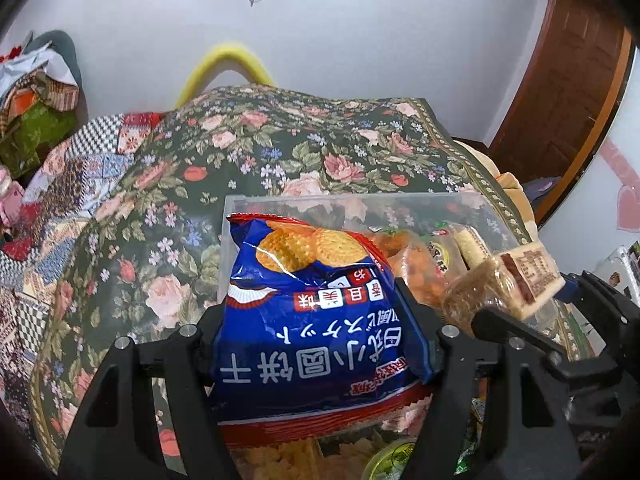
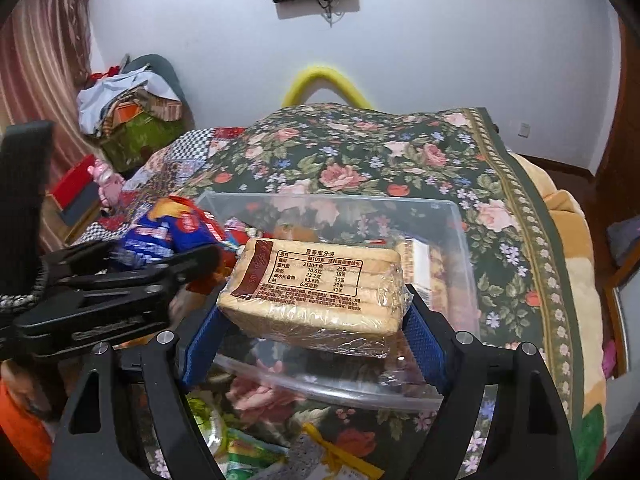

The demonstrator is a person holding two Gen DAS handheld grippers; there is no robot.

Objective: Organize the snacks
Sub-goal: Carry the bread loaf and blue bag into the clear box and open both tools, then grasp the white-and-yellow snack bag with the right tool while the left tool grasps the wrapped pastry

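Over the clear bin, we grip the light, crinkly, puffed biscuit bag across its middle in the left gripper, while the right gripper clamps the stiff, crumbly wafer pack by its ends.

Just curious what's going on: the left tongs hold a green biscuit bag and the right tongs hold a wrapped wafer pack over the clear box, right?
Not quite. The bag in the left tongs is blue, as the left wrist view shows. The right tongs do hold the wafer pack over the clear box.
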